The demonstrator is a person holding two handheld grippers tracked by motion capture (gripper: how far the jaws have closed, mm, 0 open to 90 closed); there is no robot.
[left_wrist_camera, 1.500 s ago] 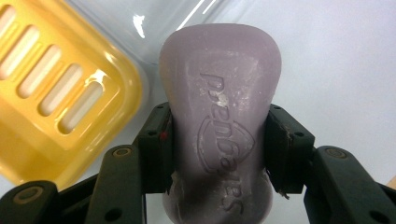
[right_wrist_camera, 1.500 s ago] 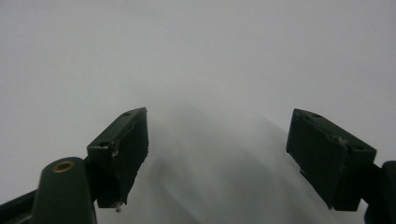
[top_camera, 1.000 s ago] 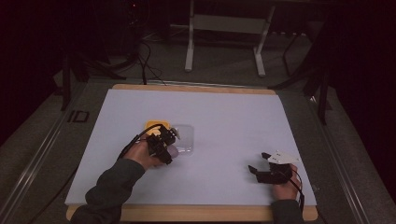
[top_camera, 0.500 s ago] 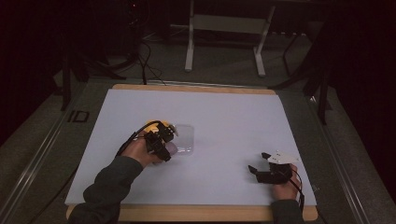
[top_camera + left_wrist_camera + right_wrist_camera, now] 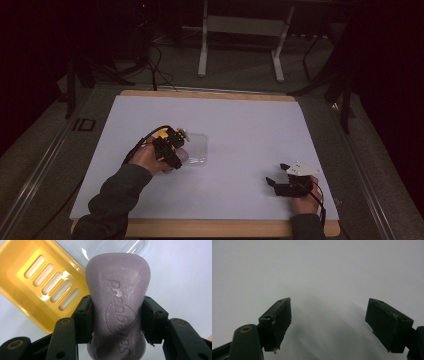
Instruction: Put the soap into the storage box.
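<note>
A purple bar of soap (image 5: 117, 302) with an embossed logo is clamped at its waist between the black pads of my left gripper (image 5: 117, 317), which is shut on it. Just beyond it lies a yellow soap dish (image 5: 37, 287) with slotted holes, and a clear plastic lid (image 5: 105, 247) sits past that. In the high view my left gripper (image 5: 172, 147) hovers over the yellow dish (image 5: 161, 133) beside the clear lid (image 5: 196, 149). My right gripper (image 5: 276, 176) rests near the table's front right, jaws wide apart with only white table surface between them (image 5: 328, 322).
A white sheet (image 5: 240, 125) covers the wooden table (image 5: 200, 227). Dark floor, cables and a metal stand base (image 5: 240, 30) lie beyond the far edge. Open room spans the centre and right of the sheet.
My left gripper with the soap has shifted slightly left and back toward the yellow dish. The right gripper has stayed still.
</note>
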